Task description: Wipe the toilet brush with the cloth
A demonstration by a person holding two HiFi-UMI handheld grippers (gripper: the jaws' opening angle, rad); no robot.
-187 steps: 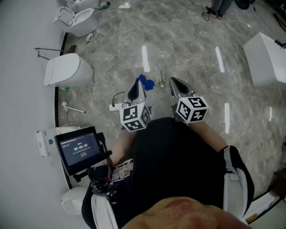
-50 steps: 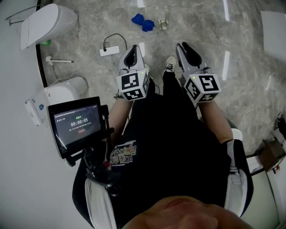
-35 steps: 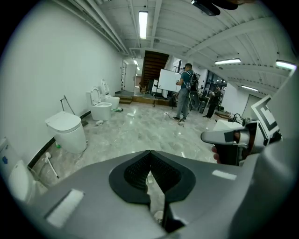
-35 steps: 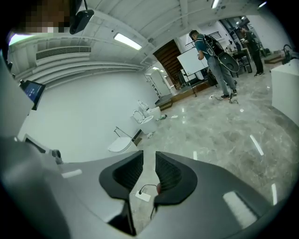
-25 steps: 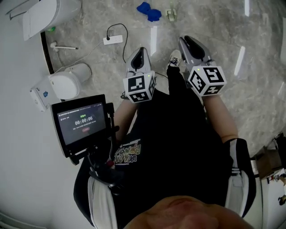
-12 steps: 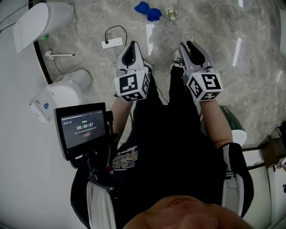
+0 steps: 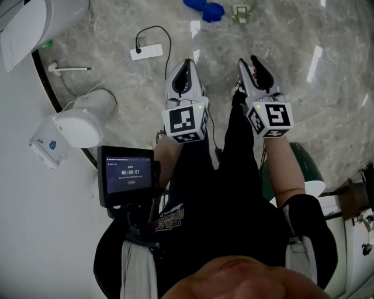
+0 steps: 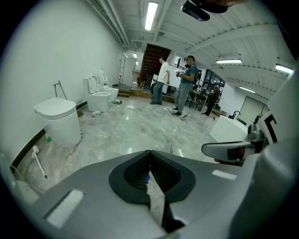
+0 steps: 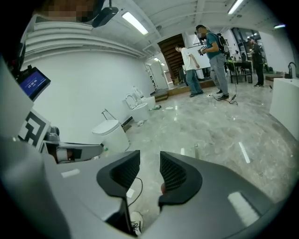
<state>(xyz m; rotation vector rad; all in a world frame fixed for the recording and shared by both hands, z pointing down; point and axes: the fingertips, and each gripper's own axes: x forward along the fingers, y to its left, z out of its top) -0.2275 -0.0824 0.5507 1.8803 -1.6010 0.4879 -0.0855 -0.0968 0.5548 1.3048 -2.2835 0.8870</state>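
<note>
Now my left claw (image 7: 186, 63) is clenched and empty. My right claw (image 7: 252, 61) is released, jaws just opening on nothing. The cloth (image 7: 207, 8) lies ahead and the toilet brush (image 7: 70, 68) at the floor's (image 7: 117, 29) left edge. I'd approach the cloth squarely, jaws wide.

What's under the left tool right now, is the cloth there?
No. Around the left tool only grey floor and a black cable show; the patch directly beneath is covered by it. The blue cloth lies farther ahead.

Glossy veined stone floor (image 7: 117, 32) — smooth, shiny ceramic toilet (image 8: 58, 123).
</note>
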